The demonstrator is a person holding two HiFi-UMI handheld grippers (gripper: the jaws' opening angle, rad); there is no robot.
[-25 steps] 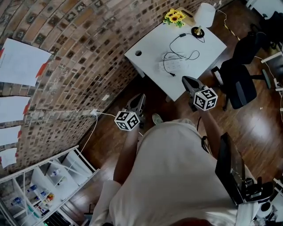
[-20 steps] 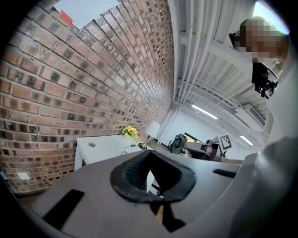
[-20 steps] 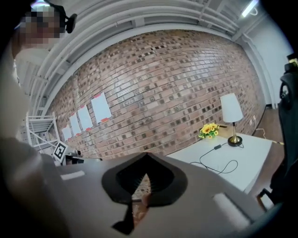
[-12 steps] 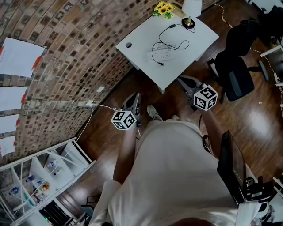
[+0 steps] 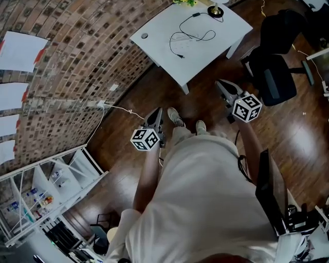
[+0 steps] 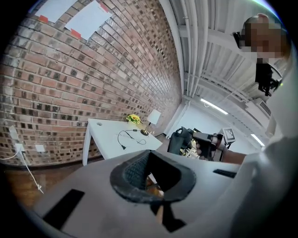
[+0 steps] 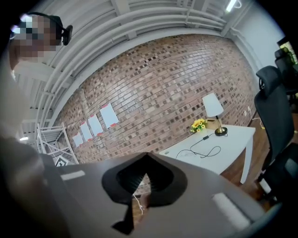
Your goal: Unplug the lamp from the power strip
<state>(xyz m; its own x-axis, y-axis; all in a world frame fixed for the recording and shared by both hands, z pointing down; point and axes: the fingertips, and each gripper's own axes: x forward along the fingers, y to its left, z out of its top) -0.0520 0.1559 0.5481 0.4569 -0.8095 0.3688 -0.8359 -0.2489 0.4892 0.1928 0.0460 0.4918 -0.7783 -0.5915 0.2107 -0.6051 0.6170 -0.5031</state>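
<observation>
Both claws are shut and empty: left gripper (image 5: 159,110) at centre frame, right gripper (image 5: 221,83) to its upper right. Beyond them I note bare wooden floor (image 5: 200,102), open up to the near edge of one white table (image 5: 159,23). Brick wall (image 5: 77,56) bounds it at left, one black chair (image 5: 277,77) at right. One black cord (image 5: 194,36) loops across the top. One lamp (image 5: 215,9) stands at the far corner, at the frame's top edge.

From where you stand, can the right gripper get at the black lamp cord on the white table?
Probably not yet. The right gripper is held short of the white table, and the lamp cord lies well beyond it. Only floor lies between; the office chair stands aside.
</observation>
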